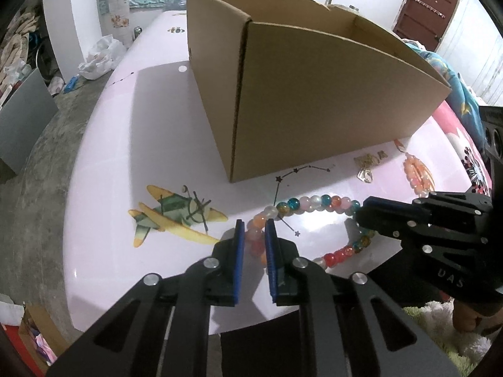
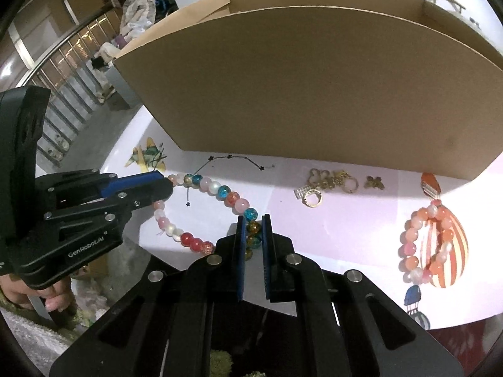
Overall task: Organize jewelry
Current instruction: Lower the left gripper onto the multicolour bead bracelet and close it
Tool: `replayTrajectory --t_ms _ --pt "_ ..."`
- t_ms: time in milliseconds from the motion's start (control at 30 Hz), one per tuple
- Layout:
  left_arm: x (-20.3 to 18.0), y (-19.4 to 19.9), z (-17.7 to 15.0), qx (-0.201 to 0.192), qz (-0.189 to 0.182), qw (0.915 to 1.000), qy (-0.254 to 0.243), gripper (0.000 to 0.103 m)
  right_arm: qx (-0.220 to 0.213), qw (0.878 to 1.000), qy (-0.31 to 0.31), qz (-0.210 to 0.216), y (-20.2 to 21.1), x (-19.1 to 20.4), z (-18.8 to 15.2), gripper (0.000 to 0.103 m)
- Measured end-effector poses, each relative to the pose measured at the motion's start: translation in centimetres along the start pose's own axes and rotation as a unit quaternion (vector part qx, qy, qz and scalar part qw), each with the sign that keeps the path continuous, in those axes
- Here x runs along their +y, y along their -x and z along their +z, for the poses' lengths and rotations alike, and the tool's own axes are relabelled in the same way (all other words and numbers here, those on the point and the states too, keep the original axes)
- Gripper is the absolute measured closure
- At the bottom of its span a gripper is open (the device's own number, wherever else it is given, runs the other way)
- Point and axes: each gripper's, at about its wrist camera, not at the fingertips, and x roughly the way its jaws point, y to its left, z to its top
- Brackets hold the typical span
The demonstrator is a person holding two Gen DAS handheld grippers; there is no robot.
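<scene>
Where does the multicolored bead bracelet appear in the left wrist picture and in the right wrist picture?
Left wrist view: the multicolored bead bracelet lies low and center-right, its left side between the left gripper fingers.
Right wrist view: the same bracelet lies center-left, its right side between the right gripper fingers.
Shared landmark: the cardboard box stands just behind it in both views.
</scene>
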Motion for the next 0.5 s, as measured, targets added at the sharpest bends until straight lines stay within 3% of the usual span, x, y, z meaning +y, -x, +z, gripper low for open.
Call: replayTrajectory --t_ms 167,500 --pt "-0.09 -0.16 0.28 0.003 0.006 1.0 -0.002 0.09 0.0 1.0 0.002 -0.002 -0.1 0.57 0.06 0.094" --pt "0.48 0.4 -0.1 -0.003 0.017 0.9999 -0.001 0.073 -0.003 1.0 0.009 -0.006 -0.03 0.57 -0.03 0.093"
